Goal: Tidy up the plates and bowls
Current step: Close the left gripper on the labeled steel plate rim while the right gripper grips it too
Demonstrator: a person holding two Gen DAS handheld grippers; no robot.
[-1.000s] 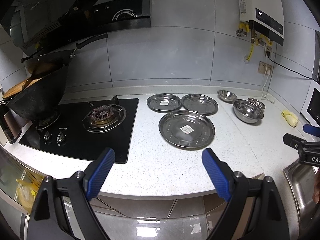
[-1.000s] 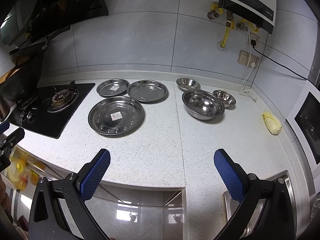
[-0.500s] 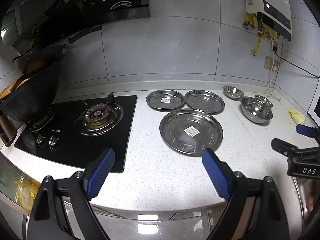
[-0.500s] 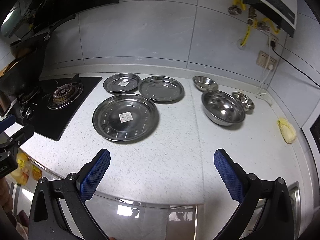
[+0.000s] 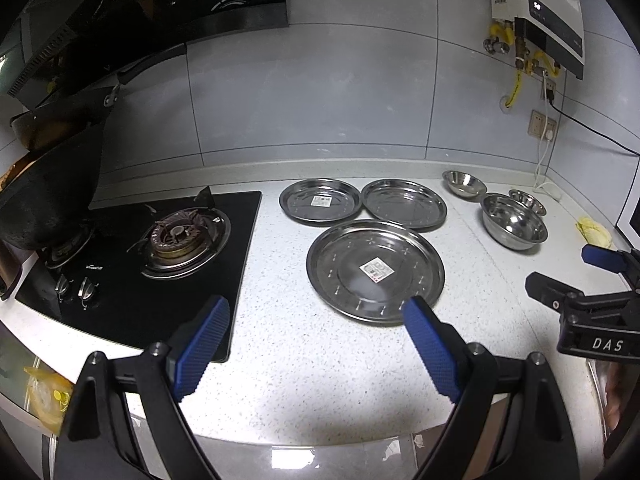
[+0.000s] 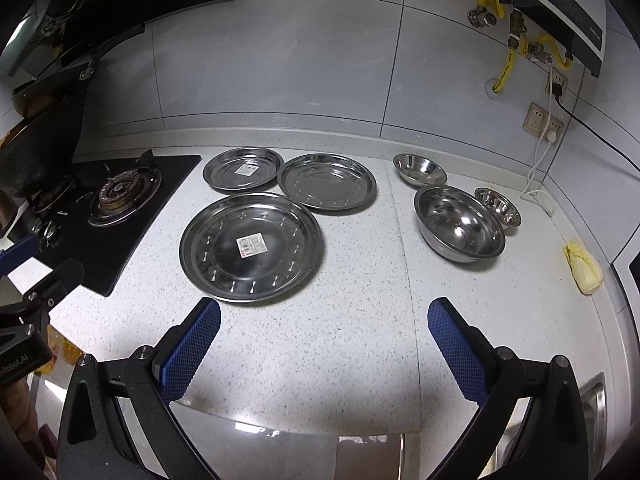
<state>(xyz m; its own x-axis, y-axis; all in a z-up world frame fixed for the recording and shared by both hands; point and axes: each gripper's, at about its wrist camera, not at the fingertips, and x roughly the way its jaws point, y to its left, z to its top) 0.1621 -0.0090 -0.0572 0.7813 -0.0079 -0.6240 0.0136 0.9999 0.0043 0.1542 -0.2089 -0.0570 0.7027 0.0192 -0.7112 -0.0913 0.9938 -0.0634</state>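
From the left wrist view, the left gripper [image 5: 316,332] is hanging over the countertop [image 5: 320,384] with its blue pads spread wide and gripping nothing. The large plate [image 5: 375,271] is lying at about one o'clock, its near rim just past the right pad. Two smaller plates [image 5: 319,201] [image 5: 404,204] are sitting behind it at twelve, and three bowls are waiting at two o'clock, the big bowl [image 5: 514,220] nearest.

From the right wrist view, the right gripper [image 6: 324,328] is likewise gaping and empty. The large plate [image 6: 251,248] is lying at eleven o'clock, the big bowl [image 6: 460,222] at one, with the two small bowls [image 6: 419,168] [image 6: 498,205] beyond it.

Nothing looks stacked yet, so this is probably the approach step. The next move is likely calling for lowering one pad under a thin plate rim, which could slip on the steel.
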